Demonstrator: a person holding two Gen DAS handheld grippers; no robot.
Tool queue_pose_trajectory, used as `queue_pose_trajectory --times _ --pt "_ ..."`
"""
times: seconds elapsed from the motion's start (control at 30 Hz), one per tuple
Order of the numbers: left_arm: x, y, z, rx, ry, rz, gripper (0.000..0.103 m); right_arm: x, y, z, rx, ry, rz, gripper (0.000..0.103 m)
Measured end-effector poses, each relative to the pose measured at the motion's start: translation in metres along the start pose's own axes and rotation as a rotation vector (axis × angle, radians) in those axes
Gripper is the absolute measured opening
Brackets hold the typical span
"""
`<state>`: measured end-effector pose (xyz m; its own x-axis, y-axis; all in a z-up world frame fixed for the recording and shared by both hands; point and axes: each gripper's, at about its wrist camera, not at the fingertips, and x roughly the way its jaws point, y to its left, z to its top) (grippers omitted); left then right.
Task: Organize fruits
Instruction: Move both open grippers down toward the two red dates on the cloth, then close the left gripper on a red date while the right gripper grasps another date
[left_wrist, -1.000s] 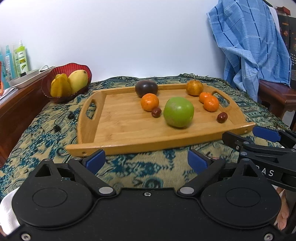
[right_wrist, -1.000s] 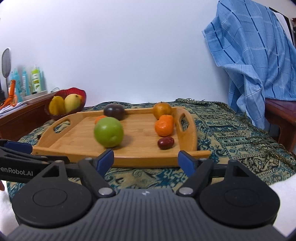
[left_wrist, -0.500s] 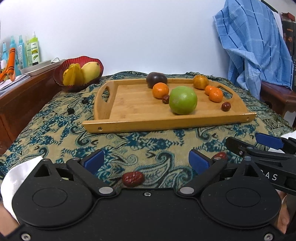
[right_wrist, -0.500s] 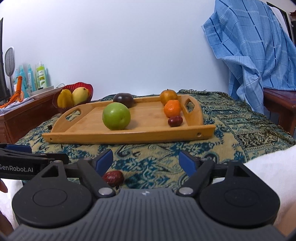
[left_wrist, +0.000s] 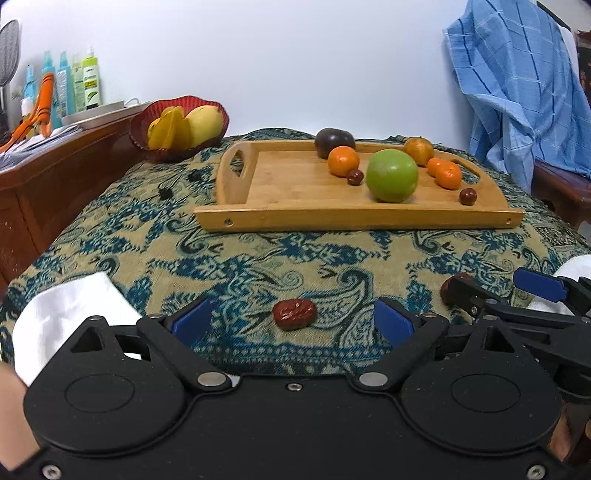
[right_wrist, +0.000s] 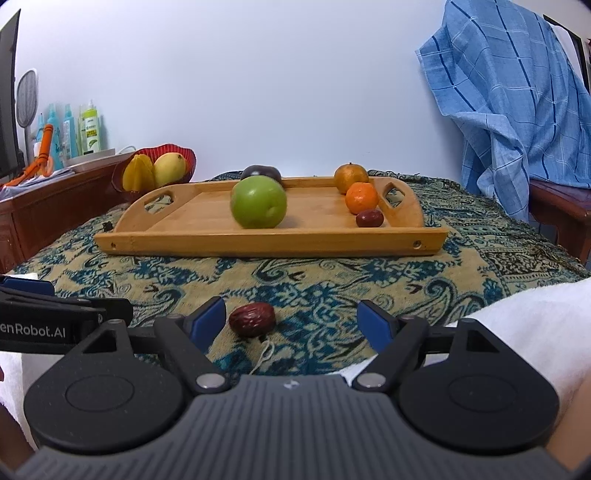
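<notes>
Both grippers, having pulled back from the tray (left_wrist: 354, 218), are now straddling dates near the bed's front edge, the left gripper (left_wrist: 293, 319) closing on one date (left_wrist: 294, 314) and the right gripper (right_wrist: 291, 319) wide around another date (right_wrist: 252, 319).

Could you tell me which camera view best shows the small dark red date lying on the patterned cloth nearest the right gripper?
The right wrist view: the small dark red date lies whole and unobstructed on the cloth there. In the left wrist view only its rounded edge peeks out behind the right gripper's black finger.
</notes>
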<state>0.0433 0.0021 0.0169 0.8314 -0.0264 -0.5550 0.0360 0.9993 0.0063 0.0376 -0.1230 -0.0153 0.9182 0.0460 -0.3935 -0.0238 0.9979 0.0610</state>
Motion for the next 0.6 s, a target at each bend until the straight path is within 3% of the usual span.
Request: queue_pose_trajectory --times 0.27,0.4,0.6 --pt "0.004 0.006 -0.005 -0.051 0.048 0.004 0.066 -0.001 0.015 -0.007 -0.052 -0.012 -0.004 0.087" --pt "0.006 0.005 -0.007 -0.059 0.061 0.018 0.054 -0.001 0.021 -0.008 -0.082 -0.022 -0.002 0.082" --pt "0.006 0.003 -0.005 -0.061 0.049 0.02 0.044 -0.001 0.028 -0.009 -0.105 -0.032 0.002 0.074"
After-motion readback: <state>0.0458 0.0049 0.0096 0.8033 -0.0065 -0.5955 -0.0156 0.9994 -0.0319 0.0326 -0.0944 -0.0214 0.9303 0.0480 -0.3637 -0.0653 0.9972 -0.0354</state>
